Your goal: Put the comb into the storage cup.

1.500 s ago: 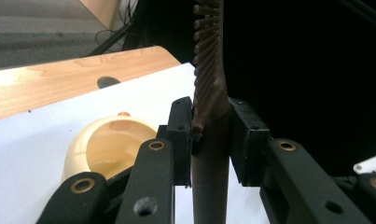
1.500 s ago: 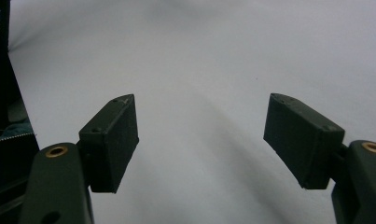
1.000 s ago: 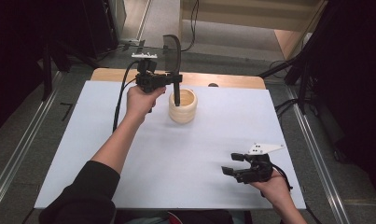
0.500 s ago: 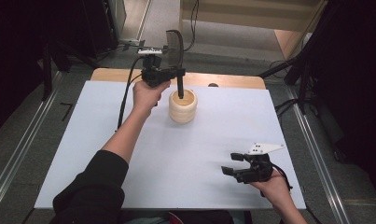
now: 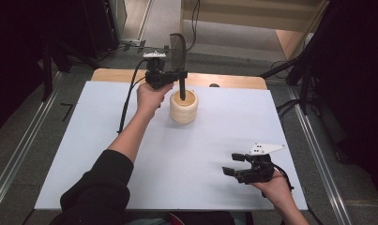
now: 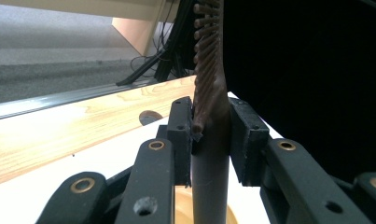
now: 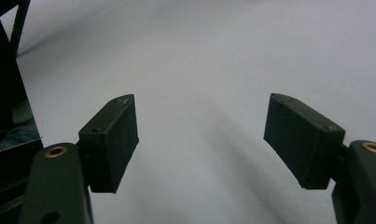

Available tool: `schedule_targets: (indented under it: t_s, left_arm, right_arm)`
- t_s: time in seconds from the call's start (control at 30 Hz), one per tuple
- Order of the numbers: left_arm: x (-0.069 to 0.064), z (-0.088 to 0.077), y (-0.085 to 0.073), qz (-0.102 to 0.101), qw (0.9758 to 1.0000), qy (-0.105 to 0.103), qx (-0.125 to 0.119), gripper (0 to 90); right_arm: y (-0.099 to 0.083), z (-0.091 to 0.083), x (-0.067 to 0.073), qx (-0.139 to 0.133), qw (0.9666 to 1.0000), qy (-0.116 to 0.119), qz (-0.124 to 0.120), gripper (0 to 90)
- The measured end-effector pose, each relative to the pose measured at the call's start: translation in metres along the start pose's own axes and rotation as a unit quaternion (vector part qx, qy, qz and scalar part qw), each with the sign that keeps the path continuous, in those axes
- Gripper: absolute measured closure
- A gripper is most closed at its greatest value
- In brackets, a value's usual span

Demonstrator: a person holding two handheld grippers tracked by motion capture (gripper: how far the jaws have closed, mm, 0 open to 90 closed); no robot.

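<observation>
While the left claw clamps a comb bearing no legible writing, the right claw gapes empty.

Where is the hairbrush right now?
High view, far left-centre: the hairbrush stands upright in the left gripper, handle tip dipping into the wooden cup.

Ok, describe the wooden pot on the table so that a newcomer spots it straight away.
On the white table, look toward the far edge, at the middle. The ribbed, pale wooden pot stands there under the left gripper, which holds a dark hairbrush upright with its handle dipping inside.
</observation>
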State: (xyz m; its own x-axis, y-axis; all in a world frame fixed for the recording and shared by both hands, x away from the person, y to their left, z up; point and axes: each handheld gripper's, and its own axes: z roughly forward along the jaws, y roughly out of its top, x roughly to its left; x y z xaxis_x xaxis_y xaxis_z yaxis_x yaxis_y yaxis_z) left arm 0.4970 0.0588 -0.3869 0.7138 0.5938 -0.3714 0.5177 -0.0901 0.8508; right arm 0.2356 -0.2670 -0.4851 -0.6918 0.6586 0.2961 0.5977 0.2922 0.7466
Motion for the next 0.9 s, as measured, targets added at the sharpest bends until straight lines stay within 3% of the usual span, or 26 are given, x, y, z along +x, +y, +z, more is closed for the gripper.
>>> schedule_targets:
  t_s: [0.9]
  left_arm:
    - [0.002,0.015,-0.017,0.007,0.9998,-0.001,0.017,73.0]
  right_arm:
    - [0.002,0.0,-0.001,-0.004,1.0,0.003,-0.002,24.0]
